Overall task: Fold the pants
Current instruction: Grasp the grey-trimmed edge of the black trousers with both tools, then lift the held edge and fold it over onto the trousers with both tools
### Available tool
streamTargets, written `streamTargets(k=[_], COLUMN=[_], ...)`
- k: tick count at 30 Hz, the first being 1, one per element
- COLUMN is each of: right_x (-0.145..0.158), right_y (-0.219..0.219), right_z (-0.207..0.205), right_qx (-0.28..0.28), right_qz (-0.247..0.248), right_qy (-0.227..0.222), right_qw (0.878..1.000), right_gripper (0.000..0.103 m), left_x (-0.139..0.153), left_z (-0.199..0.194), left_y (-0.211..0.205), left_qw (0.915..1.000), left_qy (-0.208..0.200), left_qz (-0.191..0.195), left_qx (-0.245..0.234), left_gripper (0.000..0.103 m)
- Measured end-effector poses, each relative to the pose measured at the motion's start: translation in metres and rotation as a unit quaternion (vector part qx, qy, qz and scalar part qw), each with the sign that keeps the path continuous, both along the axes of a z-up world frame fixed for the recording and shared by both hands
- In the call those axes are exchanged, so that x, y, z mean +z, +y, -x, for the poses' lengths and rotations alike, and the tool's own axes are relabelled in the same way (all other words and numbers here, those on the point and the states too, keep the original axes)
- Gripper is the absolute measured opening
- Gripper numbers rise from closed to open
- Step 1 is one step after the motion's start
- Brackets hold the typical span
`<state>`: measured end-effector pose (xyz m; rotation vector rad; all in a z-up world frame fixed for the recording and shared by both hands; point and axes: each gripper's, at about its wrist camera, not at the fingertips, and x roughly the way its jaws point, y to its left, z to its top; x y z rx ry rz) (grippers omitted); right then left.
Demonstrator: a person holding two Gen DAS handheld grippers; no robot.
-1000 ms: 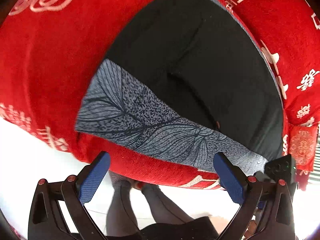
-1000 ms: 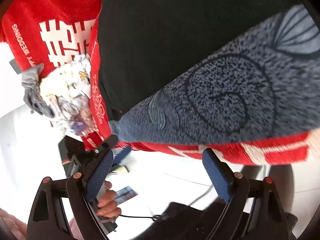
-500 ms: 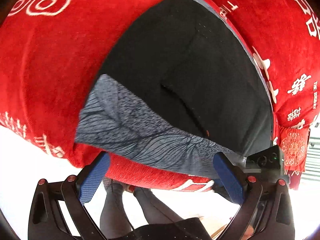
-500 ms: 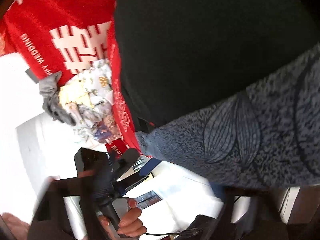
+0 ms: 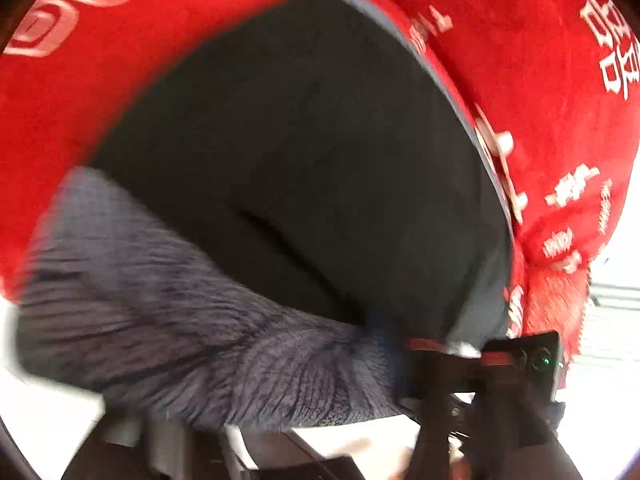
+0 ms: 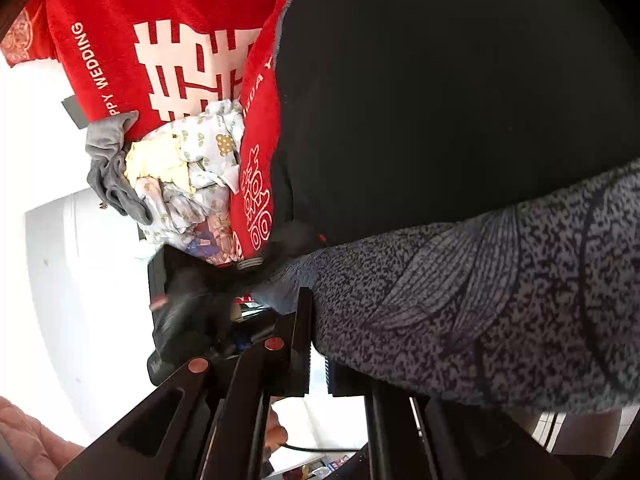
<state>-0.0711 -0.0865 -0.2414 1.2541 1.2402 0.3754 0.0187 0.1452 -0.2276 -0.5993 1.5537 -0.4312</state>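
Observation:
Black pants (image 5: 320, 160) lie flat on a red blanket (image 5: 100, 100). Their grey leaf-patterned waistband (image 5: 180, 320) faces me and is bunched and pulled off the blanket's front edge. In the blurred left wrist view the band drapes over my left gripper (image 5: 320, 392); its fingers are hidden under the fabric, shut on the band. My right gripper (image 6: 318, 352) is shut on the waistband's (image 6: 480, 300) end corner, with its fingers close together. The right gripper's black body (image 5: 520, 360) shows at the band's right end.
A crumpled pile of light printed clothes (image 6: 192, 176) and a grey cloth (image 6: 112, 168) sit on the blanket (image 6: 120, 40) beside the pants (image 6: 440, 100). A blurred dark device (image 6: 180, 312) is below the pile. White floor lies past the blanket's edge.
Both grippers went from wide open to shut on the waistband, the right one first. The band has lifted off the blanket edge and bunched toward the cameras.

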Motion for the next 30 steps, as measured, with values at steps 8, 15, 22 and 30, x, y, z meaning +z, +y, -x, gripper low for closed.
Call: streamTargets(k=[8, 15, 22, 30], right_x=[-0.029, -0.023, 0.024, 0.112], right_y=[-0.049, -0.117, -0.149, -0.176], right_z=[0.042, 0.096, 0.094, 0.001], right_qx=[-0.091, -0.251, -0.232, -0.144], right_qz=[-0.029, -0.050, 0.065, 0.133], right_qy=[0.034, 0.034, 0.050, -0.028], right_qw=[0.995, 0.966, 0.969, 0.980], right_gripper=[0.061, 0.057, 0.006, 0.006], left_x=[0.034, 0.035, 0.035, 0.094], left_z=[-0.009, -0.006, -0.010, -0.053], left_y=[-0.001, -0.006, -0.010, -0.030], left_qw=[0.9992, 0.9977, 0.9966, 0.9942], left_qy=[-0.024, -0.024, -0.025, -0.093], left_qz=[0.019, -0.001, -0.037, -0.024], left_qx=[-0.024, -0.063, -0.069, -0.047], left_gripper=[0.026, 0.026, 0.026, 0.026])
